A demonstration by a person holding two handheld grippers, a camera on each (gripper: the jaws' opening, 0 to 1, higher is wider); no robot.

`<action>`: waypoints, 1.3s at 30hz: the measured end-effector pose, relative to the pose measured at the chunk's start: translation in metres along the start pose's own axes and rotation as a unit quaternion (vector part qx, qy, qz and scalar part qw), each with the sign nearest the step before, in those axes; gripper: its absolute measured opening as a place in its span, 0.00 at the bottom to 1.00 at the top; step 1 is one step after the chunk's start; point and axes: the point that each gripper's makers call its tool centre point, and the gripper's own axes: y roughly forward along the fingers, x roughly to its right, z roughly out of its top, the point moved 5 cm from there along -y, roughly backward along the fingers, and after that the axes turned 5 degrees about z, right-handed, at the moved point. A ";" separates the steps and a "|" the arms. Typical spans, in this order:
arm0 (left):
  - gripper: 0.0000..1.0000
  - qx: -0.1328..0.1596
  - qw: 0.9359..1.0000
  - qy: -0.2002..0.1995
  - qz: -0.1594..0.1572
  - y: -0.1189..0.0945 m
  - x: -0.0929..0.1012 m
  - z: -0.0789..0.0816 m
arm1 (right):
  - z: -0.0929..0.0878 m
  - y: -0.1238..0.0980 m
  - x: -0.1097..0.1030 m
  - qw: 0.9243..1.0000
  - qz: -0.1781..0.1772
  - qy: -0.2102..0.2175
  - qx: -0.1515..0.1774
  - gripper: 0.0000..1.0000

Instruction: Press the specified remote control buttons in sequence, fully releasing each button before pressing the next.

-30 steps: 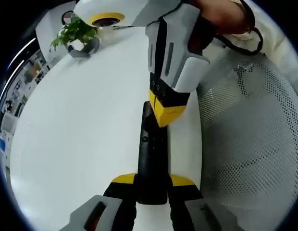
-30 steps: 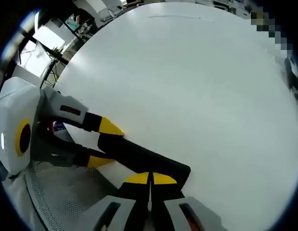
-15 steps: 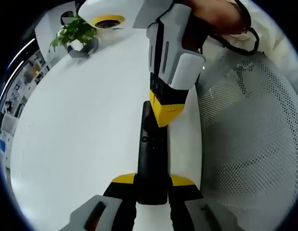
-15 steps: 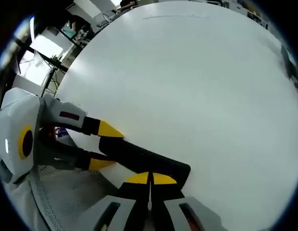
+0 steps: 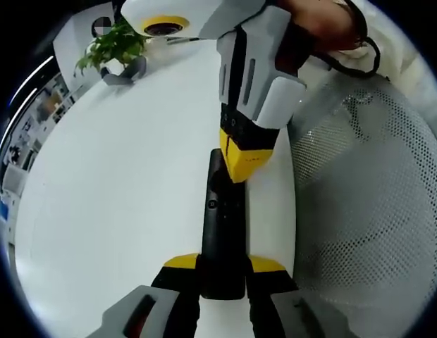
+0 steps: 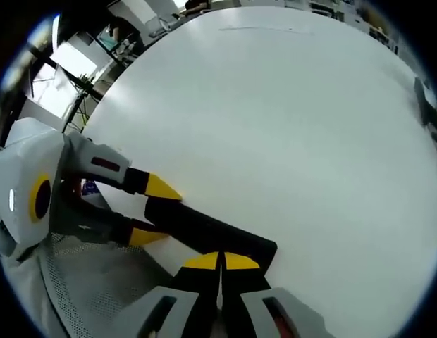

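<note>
Gripping one black remote point(image 5: 223, 232), left tongs point(image 5: 223, 265), right tongs point(image 6: 220, 261) closed, pressing it.

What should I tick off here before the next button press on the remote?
1. Remote clamped at one end by the left gripper: ok.
2. Right gripper jaws together, tip over the remote's far end: ok.
3. Tip fully lifted off the button: cannot tell.
4. Which button lies under the tip: cannot tell.
5. Remote resting on the white table, near its edge: ok.
6. Plant well away from both grippers: ok.
</note>
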 end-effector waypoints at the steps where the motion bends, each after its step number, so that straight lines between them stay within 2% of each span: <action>1: 0.24 0.002 1.000 -0.001 0.000 0.000 0.000 0.000 | 0.001 0.000 0.000 1.000 -0.001 0.002 0.002 0.00; 7: 0.24 0.004 1.000 -0.001 0.000 0.000 0.000 0.000 | 0.011 -0.002 -0.002 1.000 0.000 0.002 0.014 0.00; 12: 0.24 0.007 1.000 -0.004 0.000 0.000 0.000 0.000 | 0.011 0.006 -0.001 1.000 -0.010 -0.004 -0.003 0.00; 22: 0.24 0.012 1.000 -0.011 0.000 0.000 0.000 -0.001 | 0.013 0.006 -0.002 0.999 -0.026 -0.020 -0.009 0.00; 28: 0.24 0.026 0.999 -0.021 0.000 0.000 -0.001 -0.002 | 0.012 0.007 -0.005 0.998 -0.043 -0.047 -0.008 0.00; 34: 0.24 0.032 0.999 -0.016 0.002 0.000 0.000 -0.003 | 0.012 0.006 -0.001 0.999 -0.036 -0.024 -0.002 0.00; 39: 0.24 0.059 0.998 -0.013 -0.001 -0.001 0.000 -0.006 | 0.010 0.006 -0.003 0.999 -0.032 -0.025 0.008 0.00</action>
